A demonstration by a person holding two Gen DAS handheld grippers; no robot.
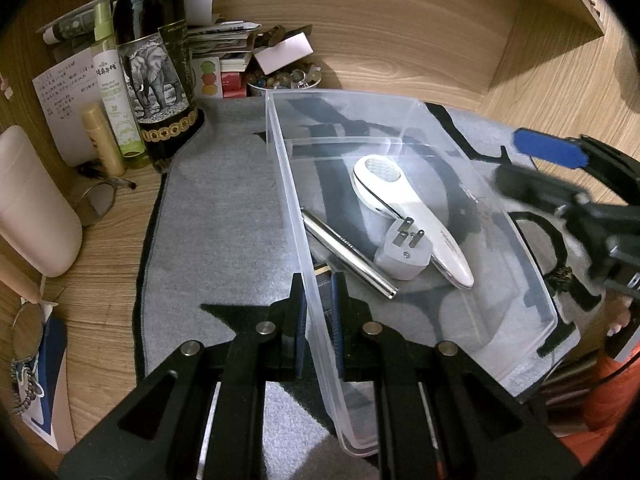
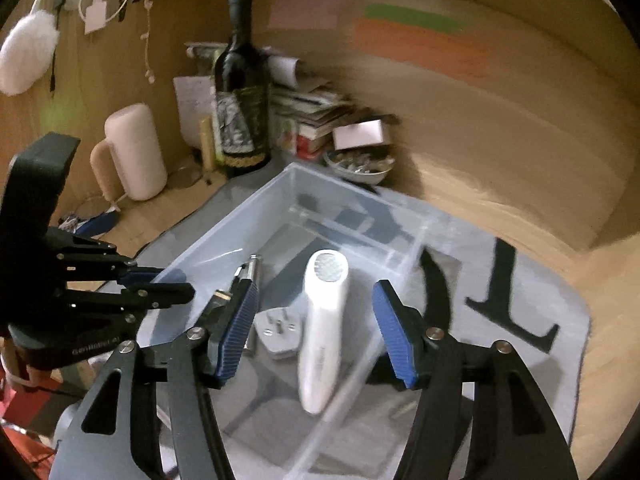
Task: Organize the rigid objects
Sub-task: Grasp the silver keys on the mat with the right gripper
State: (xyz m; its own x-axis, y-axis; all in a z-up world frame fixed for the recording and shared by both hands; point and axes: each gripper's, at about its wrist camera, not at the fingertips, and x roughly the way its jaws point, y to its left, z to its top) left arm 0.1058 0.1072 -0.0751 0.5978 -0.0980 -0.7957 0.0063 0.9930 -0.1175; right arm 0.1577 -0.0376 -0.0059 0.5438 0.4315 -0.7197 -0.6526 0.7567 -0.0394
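A clear plastic bin (image 1: 288, 184) stands on a grey mat (image 1: 224, 216). Inside it lie a white handheld device (image 1: 416, 220), a white plug adapter (image 1: 404, 252) and a silver pen-like tube (image 1: 348, 256). My left gripper (image 1: 318, 308) is shut on the bin's near left wall. My right gripper (image 2: 316, 328) is open and empty, hovering above the bin over the white device (image 2: 324, 320) and the adapter (image 2: 278, 332); it also shows in the left wrist view (image 1: 548, 152). The left gripper shows in the right wrist view (image 2: 160, 284) at the bin's rim (image 2: 224, 240).
A dark wine bottle (image 1: 156, 60), a green spray bottle (image 1: 116, 92), a small tan tube (image 1: 102, 140), a white speaker-like cylinder (image 1: 32, 204), stacked papers (image 1: 224, 40) and a bowl of beads (image 1: 284, 80) crowd the back left of the wooden desk. A wooden wall stands behind.
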